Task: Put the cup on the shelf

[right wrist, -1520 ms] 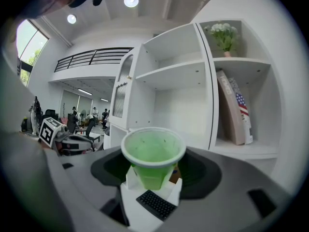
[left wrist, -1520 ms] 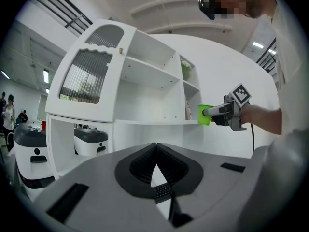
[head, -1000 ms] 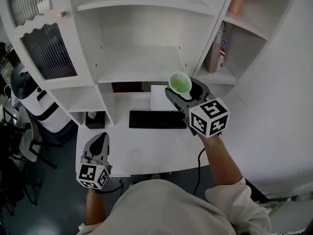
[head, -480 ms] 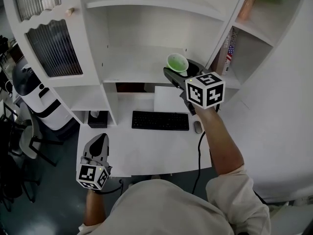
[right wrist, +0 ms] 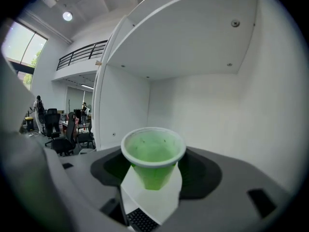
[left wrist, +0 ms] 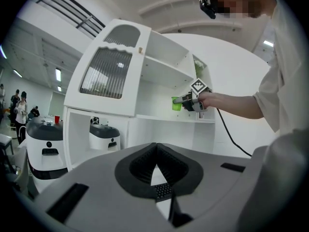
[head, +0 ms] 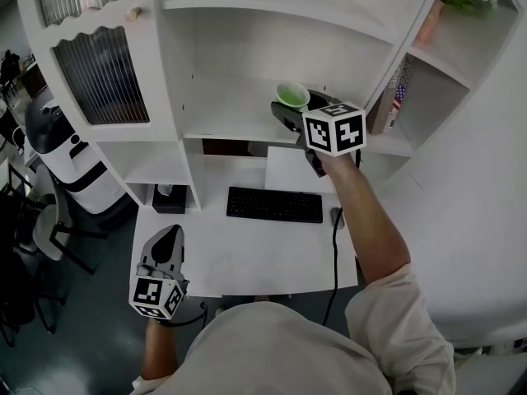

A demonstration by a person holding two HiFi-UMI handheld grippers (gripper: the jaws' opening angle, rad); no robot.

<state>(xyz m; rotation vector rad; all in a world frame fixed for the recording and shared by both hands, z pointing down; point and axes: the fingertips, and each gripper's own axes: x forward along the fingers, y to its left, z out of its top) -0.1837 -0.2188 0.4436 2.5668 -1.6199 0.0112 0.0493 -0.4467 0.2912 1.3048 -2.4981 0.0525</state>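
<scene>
Head view first: my right claw [head: 292, 105] has climbed from over the keyboard [head: 274, 205] a second ago to the mouth of the middle shelf [head: 239, 109], up around 12 o'clock. So the carry is basically done and what's left, I'd say, is easing it in and setting it down.

The cup [head: 291, 95] is upright and clamped between my right claw's pads, hanging in the air at the shelf's front edge. In the right gripper view I can see paper and keys below it, so it's not over the board yet. It's thin see-through green plastic, tapered, with a pale rolled rim, and probably squashes easily.

The shelf is smooth white board, flat and bare on that level.

My left claw [head: 169, 237] sits at 7 o'clock by the worktop [head: 247, 253], its ribbed black pads closed together on nothing.
</scene>
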